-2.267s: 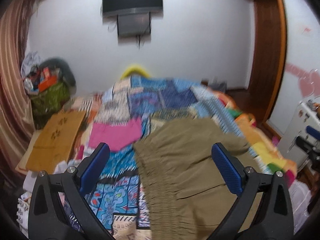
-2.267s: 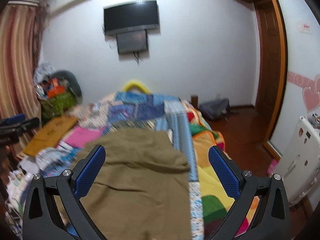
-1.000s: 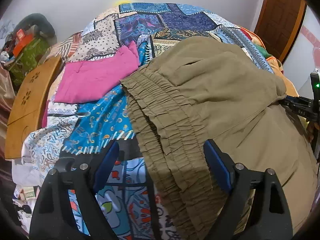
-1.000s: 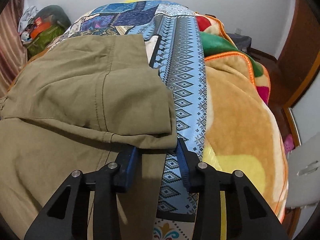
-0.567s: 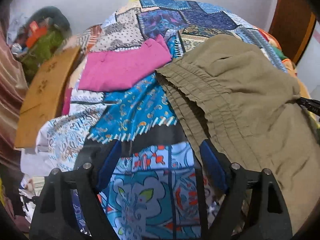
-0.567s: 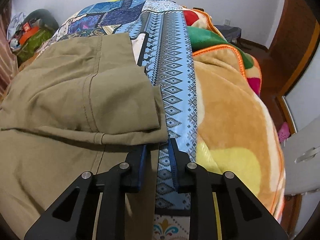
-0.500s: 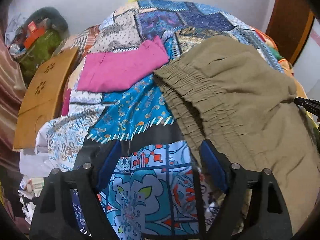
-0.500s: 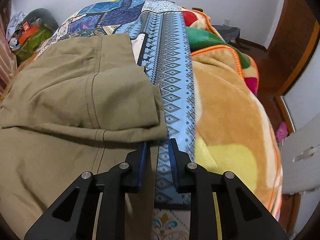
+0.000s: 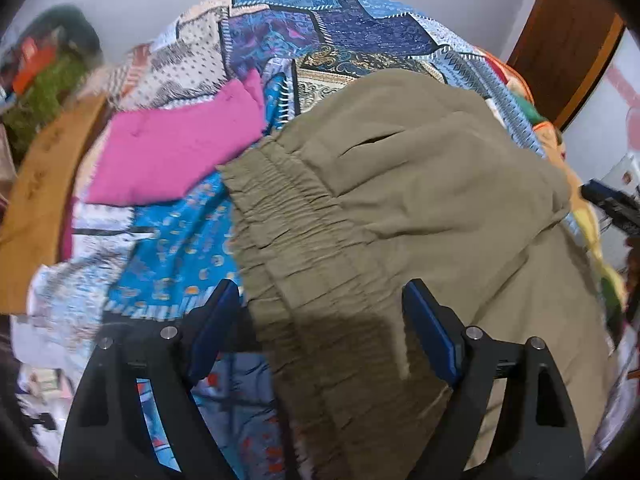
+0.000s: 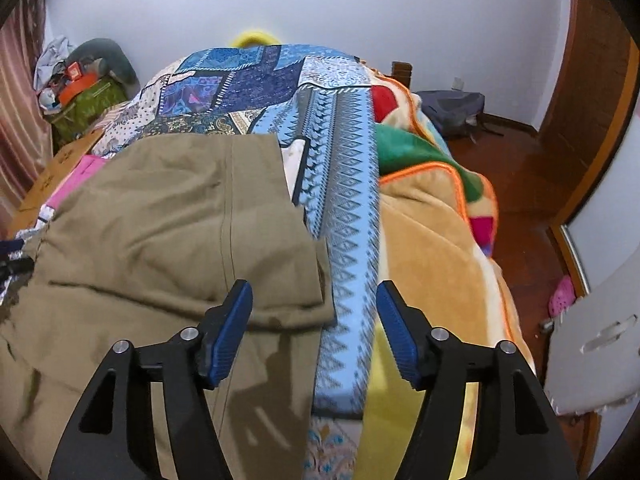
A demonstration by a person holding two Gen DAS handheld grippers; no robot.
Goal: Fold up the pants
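Note:
Olive-green pants [image 9: 400,200] lie on the bed, folded over once. The gathered elastic waistband [image 9: 296,232] is at the left and the folded leg ends [image 10: 192,224] at the right. My left gripper [image 9: 320,320] is open and empty, with its jaws on either side of the waistband just above it. My right gripper [image 10: 314,320] is open and empty, just above the corner of the folded legs [image 10: 312,304].
A patchwork quilt [image 10: 248,76] covers the bed, with an orange-edged blanket [image 10: 432,220] on its right side. A folded pink cloth [image 9: 172,148] lies left of the pants. A wooden board [image 9: 44,184] and clutter sit at the left; a door [image 10: 588,92] is at the right.
The right gripper's jaws, nearly shut at the pants' corner, have opened wide and drawn back. The left gripper has moved right, over the waistband.

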